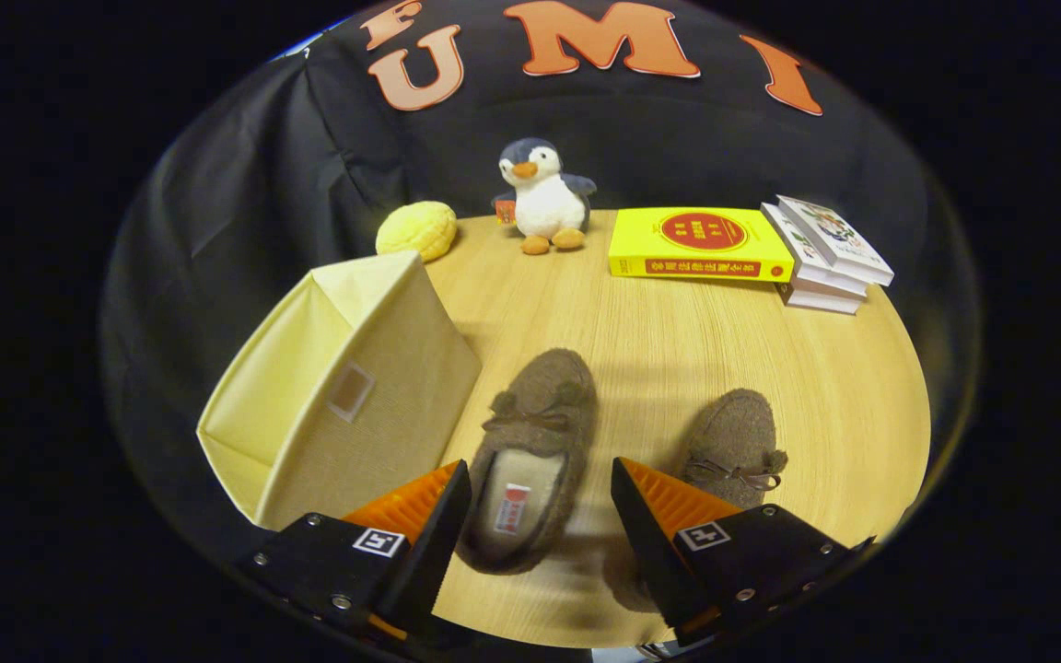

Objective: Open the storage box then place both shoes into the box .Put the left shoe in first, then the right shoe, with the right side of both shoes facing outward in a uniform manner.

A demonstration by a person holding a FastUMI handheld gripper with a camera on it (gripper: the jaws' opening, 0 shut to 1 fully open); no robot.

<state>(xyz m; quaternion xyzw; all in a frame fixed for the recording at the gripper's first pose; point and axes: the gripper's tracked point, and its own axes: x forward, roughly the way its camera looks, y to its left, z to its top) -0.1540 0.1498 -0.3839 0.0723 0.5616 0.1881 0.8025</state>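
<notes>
2 brown slippers lie on the round wooden table, toes pointing to the far side. The left slipper sits between the spread fingers of the gripper, its lined opening (a small tag shows inside) just ahead of the left finger. Neither finger presses on it; the jaws stand wide apart and hold nothing. The right slipper lies to the right, partly hidden behind the right finger. Left of the slippers stands the pale yellow fabric storage box, closed, near the left slipper. At the far side sit a yellow bun-shaped toy, a plush penguin, a yellow book and a stack of 3 white books.
</notes>
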